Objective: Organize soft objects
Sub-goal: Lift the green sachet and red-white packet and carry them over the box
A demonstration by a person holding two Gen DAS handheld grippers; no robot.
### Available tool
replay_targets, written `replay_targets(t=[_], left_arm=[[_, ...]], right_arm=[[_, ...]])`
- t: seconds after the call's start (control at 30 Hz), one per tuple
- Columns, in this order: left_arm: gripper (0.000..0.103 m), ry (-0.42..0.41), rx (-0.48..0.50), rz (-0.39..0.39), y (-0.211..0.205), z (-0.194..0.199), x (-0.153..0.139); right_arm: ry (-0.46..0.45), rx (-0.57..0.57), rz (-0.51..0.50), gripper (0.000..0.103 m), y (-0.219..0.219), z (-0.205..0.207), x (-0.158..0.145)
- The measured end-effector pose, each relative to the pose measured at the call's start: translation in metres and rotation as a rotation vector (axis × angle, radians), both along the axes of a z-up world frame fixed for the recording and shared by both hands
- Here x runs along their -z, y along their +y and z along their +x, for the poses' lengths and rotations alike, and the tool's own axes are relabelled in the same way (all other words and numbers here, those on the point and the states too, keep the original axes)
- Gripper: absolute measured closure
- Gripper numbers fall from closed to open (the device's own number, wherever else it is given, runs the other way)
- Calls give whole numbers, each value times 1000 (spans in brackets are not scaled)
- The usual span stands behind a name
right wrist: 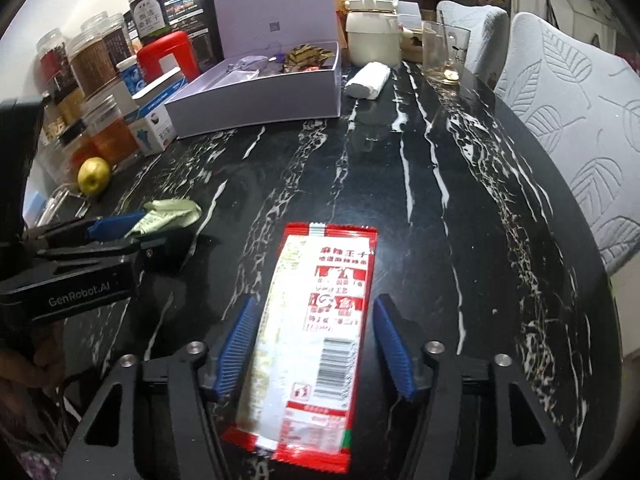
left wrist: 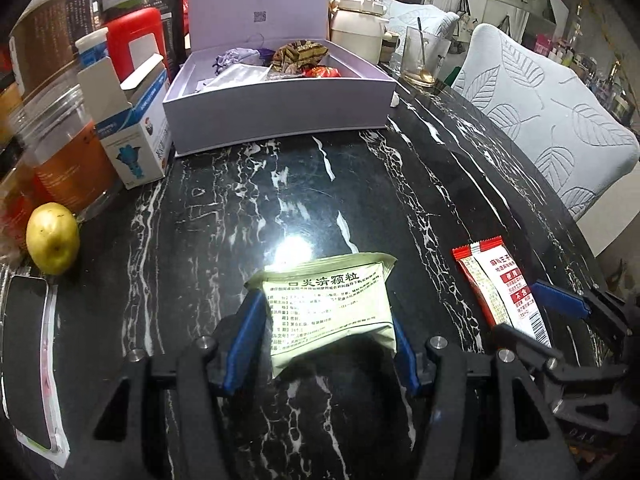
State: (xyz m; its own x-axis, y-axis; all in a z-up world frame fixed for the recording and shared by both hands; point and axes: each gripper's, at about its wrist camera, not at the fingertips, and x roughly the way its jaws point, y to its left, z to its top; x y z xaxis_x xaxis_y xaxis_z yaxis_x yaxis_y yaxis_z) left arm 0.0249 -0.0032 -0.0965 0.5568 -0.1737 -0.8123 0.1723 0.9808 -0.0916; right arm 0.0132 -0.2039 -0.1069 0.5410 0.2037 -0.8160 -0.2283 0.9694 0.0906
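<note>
Left gripper (left wrist: 322,344) is seen closed on the pale green sachet (left wrist: 326,308), whose near end is pinched between the two blue pads (left wrist: 246,344) while its far end sticks out forward over the black marble table (left wrist: 240,200). Well to the left of this gripper a yellow-green fruit (left wrist: 52,238) is found beside clear jars (left wrist: 60,140), and a blue-and-white carton (left wrist: 136,136) stands just beyond them. Straight ahead, well apart from the fingers, an open lilac box (left wrist: 280,108) is placed with its lid raised, and wrapped sweets and small pouches are seen inside it. Just to the right of the left gripper the red snack packet (right wrist: 316,332) is laid flat on the table, and the right gripper (right wrist: 316,344) is positioned around it with its blue pads (right wrist: 390,348) spread apart, one at each long side; whether the left pad touches the packet's edge cannot be told, while the right pad is seen clear of it. Ahead of the right gripper and slightly to its right, a white roll (right wrist: 368,78) is set next to the box, with a cream pot (right wrist: 372,36) behind it and a glass tumbler (right wrist: 444,56) further right. Pale chairs with a leaf pattern (right wrist: 568,120) are seen past the table's right edge
</note>
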Motion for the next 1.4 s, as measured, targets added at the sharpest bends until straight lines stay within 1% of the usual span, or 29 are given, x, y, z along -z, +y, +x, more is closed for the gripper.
replay_targets(t=[0.1, 0.13, 0.2, 0.3, 0.33, 0.37, 0.4, 0.43, 0.53, 0.63, 0.7, 0.83, 0.97, 1.23, 1.4], left_arm=[[45, -5, -4, -3, 3, -2, -1], [45, -5, -5, -4, 4, -3, -1], [45, -7, -5, -7, 5, -5, -2], [45, -8, -6, -9, 8, -6, -2], [45, -8, -7, -10, 8, -6, -2], [45, -9, -10, -11, 9, -6, -2], [45, -10, -13, -14, 10, -6, -3], [45, -10, -15, -15, 11, -6, -3], [45, -13, -19, -18, 12, -6, -3], [45, -17, -20, -15, 12, -8, -4], [45, -23, -19, -10, 11, -9, -6], [45, -34, -8, -24, 9, -12, -11], [45, -52, 9, -24, 4, -16, -17], [45, -105, 9, -29, 2, -26, -38], [45, -153, 6, -36, 2, -34, -55]], right_arm=[[-14, 5, -41, 33, 7, -5, 2], [-16, 6, -46, 28, 7, -6, 2], [-23, 11, -62, 24, 9, -8, 4], [-29, 11, -79, 24, 10, -9, 5], [-30, 13, -85, 28, 9, -10, 5], [-33, 23, -106, 37, 9, -10, 5], [-32, 37, -101, 40, 7, -10, 4], [-33, 48, -105, 53, 6, -10, 3], [-29, 55, -92, 58, 1, -11, 1], [-35, 53, -93, 59, 1, -12, 1], [-34, 56, -72, 60, -1, -12, 0], [-17, 61, 10, 60, -9, -13, -3], [-35, 58, 24, 61, -10, -18, -10], [-61, 37, 60, 61, -6, -27, -23], [-89, 10, 100, 61, -4, -34, -38]])
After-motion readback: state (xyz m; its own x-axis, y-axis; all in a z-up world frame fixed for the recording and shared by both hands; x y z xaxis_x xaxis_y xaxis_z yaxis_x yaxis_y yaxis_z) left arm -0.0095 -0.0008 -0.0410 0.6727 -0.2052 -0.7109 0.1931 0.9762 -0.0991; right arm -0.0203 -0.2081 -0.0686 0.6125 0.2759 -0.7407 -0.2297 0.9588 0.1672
